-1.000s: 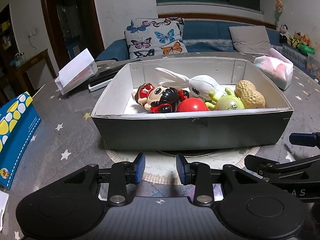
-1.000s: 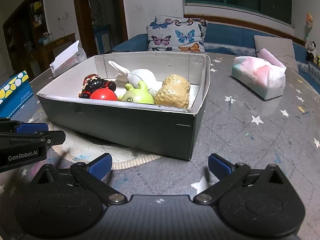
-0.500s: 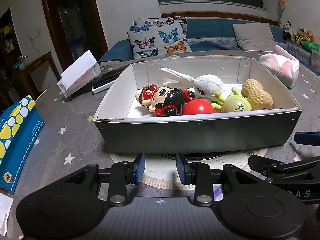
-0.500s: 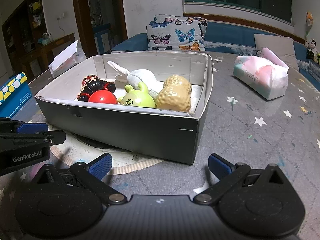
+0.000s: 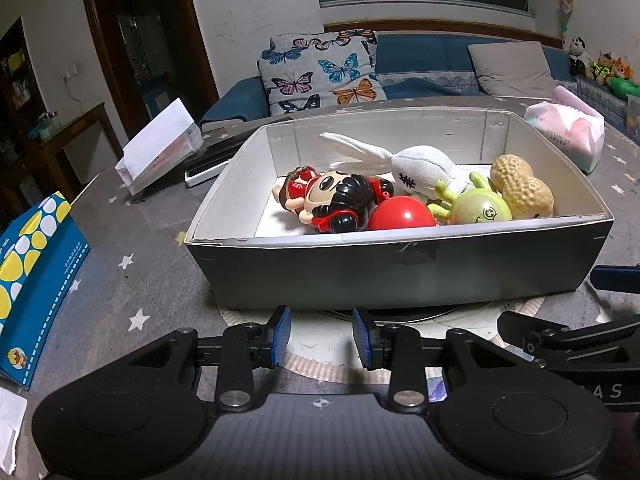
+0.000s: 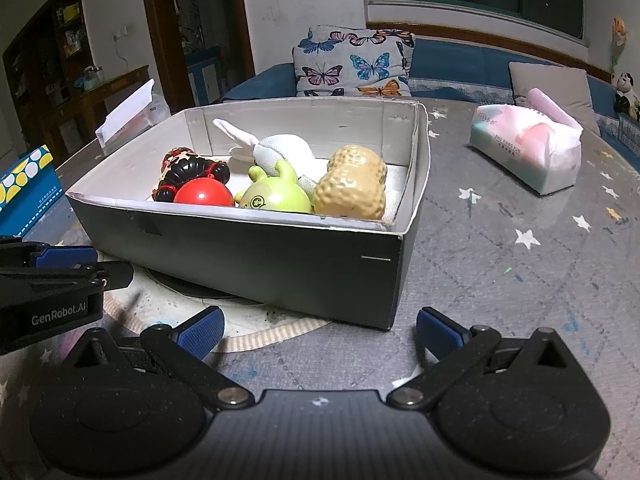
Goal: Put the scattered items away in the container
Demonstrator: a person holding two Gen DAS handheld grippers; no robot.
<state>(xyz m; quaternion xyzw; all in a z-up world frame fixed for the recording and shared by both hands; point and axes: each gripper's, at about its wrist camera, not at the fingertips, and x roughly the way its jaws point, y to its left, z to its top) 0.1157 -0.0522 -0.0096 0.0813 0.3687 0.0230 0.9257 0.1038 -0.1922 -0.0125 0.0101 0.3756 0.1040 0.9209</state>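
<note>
A dark cardboard box (image 5: pixel 400 272) (image 6: pixel 260 256) stands on a round mat in the table's middle. Inside lie a doll with black hair (image 5: pixel 332 200) (image 6: pixel 188 168), a red ball (image 5: pixel 402 218) (image 6: pixel 204 193), a green alien toy (image 5: pixel 476 210) (image 6: pixel 274 198), a peanut toy (image 5: pixel 520 190) (image 6: pixel 352 188) and a white plush rabbit (image 5: pixel 412 160) (image 6: pixel 280 148). My left gripper (image 5: pixel 320 336) is in front of the box, fingers narrowly apart and empty. My right gripper (image 6: pixel 318 330) is wide open and empty near the box's right front corner.
A pink tissue pack (image 5: pixel 568 128) (image 6: pixel 532 148) lies to the right. A blue and yellow box (image 5: pixel 36 280) (image 6: pixel 24 188) stands at left. A white folded carton (image 5: pixel 160 152) and a flat dark item (image 5: pixel 216 160) lie behind left. A sofa with a butterfly pillow (image 6: pixel 352 64) is beyond.
Both grippers have risen slightly, so the views look further down into the box. Jaw openings are unchanged and nothing was picked up.
</note>
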